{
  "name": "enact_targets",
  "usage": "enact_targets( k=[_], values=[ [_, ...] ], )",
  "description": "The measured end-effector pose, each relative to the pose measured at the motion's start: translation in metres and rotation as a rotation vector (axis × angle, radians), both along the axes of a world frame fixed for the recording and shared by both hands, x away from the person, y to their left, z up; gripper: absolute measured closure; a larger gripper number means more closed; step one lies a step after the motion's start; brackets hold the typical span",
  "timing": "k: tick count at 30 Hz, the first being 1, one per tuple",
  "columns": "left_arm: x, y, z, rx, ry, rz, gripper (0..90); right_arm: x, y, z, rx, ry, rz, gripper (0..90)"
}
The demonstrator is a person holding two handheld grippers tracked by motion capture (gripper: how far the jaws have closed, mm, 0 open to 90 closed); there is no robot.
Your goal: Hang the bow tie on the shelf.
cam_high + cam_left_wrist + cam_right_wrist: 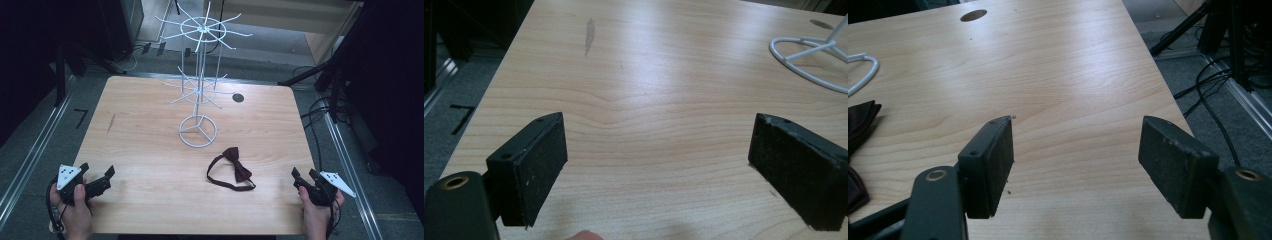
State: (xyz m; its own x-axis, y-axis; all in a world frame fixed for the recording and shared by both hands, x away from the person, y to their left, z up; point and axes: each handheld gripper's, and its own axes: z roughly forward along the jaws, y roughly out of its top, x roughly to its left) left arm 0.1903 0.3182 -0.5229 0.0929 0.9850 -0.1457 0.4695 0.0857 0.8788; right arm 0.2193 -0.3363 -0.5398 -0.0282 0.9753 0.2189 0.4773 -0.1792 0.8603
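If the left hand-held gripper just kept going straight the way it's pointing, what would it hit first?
Probably nothing soon: ahead of the open left hand-held gripper lies bare table. The rack's ring base sits off to the right of that line, though depth is unclear.

Hand-held gripper jaws wide apart over table, bow tie left

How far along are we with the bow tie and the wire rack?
Nothing looks done: the bow tie lies flat on the table, apart from the wire rack, whose hooks are bare. Nothing is in hand; left tongs and right tongs are open. Any hanging remains.
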Motion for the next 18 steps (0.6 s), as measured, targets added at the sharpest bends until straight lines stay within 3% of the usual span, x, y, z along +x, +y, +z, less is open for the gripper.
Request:
enact_targets(
  k=[4, 10, 15, 18],
  values=[
    [0.001, 0.001, 0.0, -0.011, 0.006, 0.003, 9.3, -0.002, 0.005, 0.005, 0.036, 0.02, 0.023, 34.7],
    [0.002, 0.002, 0.0, -0.02, 0.015, -0.005, 9.3, 0.0, 0.024, 0.023, 0.013, 0.045, 0.081, 40.9],
    [0.003, 0.002, 0.0, -0.019, 0.024, -0.008, 9.4, 0.002, 0.037, 0.033, 0.029, 0.07, 0.11, 43.1],
    [0.003, 0.002, 0.0, -0.016, 0.026, -0.011, 9.4, 0.002, 0.051, 0.044, 0.026, 0.093, 0.202, 47.2]
  ],
)
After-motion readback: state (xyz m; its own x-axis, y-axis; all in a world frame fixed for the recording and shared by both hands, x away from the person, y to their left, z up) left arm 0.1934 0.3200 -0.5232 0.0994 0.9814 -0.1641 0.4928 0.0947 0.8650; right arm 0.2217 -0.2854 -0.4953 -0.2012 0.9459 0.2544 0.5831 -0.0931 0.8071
